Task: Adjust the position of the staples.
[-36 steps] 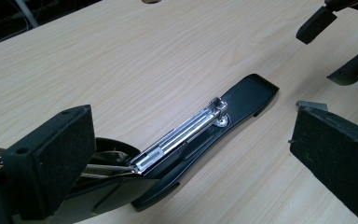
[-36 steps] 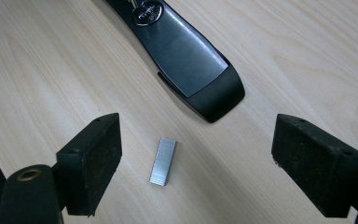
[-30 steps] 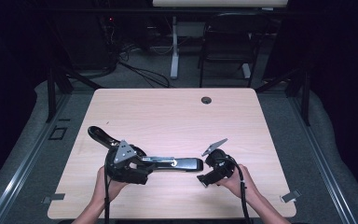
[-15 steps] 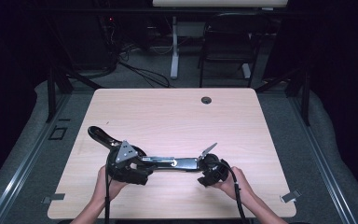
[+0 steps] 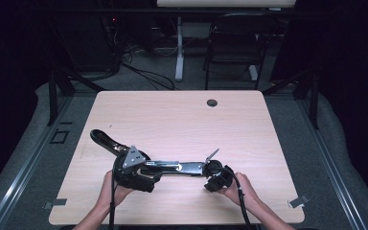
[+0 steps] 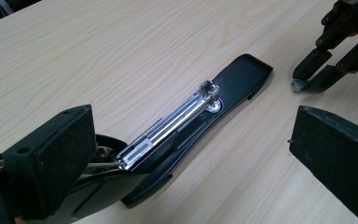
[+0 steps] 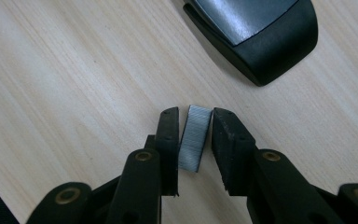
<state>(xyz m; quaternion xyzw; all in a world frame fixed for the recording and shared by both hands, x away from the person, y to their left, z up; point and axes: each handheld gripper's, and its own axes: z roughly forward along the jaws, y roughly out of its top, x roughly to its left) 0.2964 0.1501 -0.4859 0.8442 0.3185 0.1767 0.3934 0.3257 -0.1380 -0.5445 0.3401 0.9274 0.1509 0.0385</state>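
Stapler [image 5: 172, 166] lies opened flat at the near middle of the table [image 5: 182, 120]. Left gripper [image 6: 191, 154], jaws wide, straddles its hinge end. Right gripper [image 7: 195, 140], just beside the stapler's right tip, has been closing around a staple strip [image 7: 194, 137]; narrow gaps remain.

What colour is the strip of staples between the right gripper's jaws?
Silver-grey; the staples show best in the right gripper view.

High view overhead, far; tool views close; share stapler [image 5: 177, 166].
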